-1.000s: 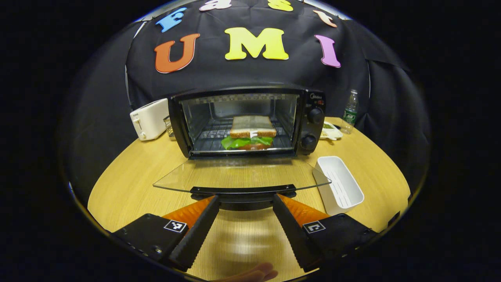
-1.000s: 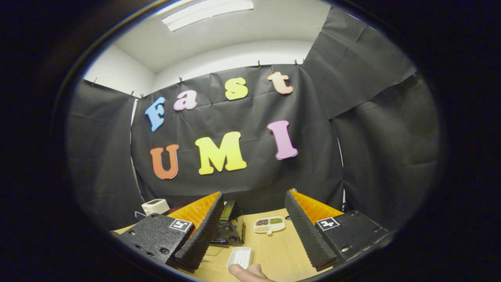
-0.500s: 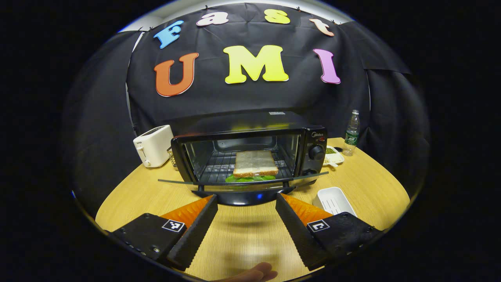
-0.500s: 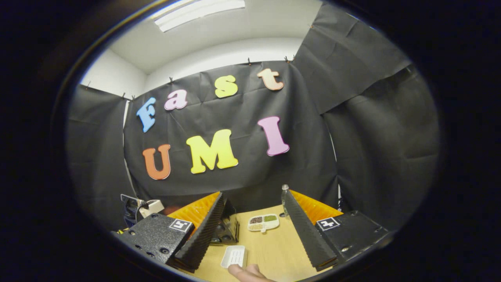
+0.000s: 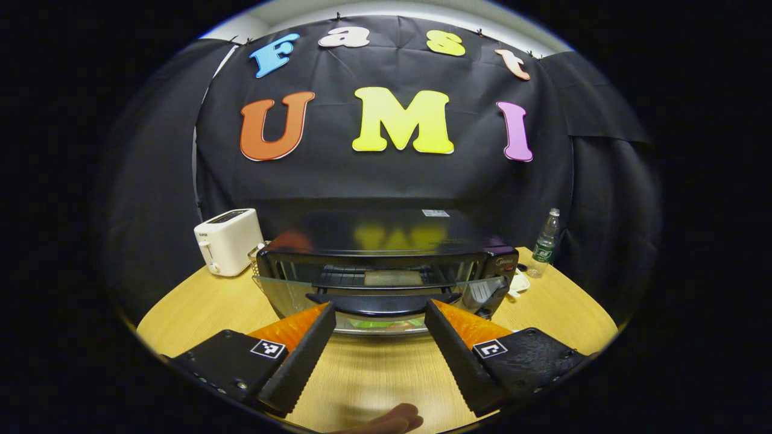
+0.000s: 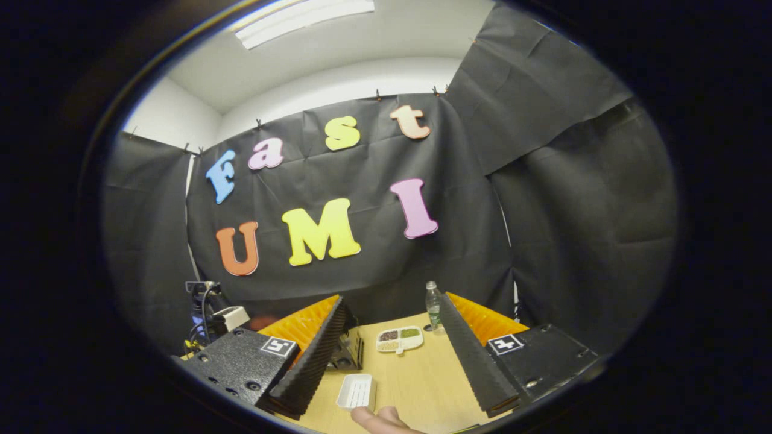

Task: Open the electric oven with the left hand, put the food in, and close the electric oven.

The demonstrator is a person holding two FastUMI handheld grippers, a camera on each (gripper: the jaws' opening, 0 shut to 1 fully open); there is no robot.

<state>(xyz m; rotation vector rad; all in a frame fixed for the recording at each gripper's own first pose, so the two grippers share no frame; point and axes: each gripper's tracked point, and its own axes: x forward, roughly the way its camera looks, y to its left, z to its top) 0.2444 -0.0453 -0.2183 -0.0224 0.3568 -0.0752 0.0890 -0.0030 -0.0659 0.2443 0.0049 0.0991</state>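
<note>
Left gripper view showed the left gripper (image 5: 380,313) with its 2 fingers spread apart, flanking the handle (image 5: 380,299) of the oven door (image 5: 289,293); contact could not be confirmed. The door stood tilted, partly raised toward the electric oven (image 5: 386,241). The food (image 5: 393,278) lay on the rack inside. A white toaster (image 5: 228,240) stood left of the oven and a water bottle (image 5: 546,242) to its right, on the wooden table (image 5: 374,374).

Right gripper view showed the right gripper (image 6: 389,343) held above the table, fingers spread and empty, with a white tray (image 6: 356,392) and a divided dish (image 6: 400,339) beyond.
</note>
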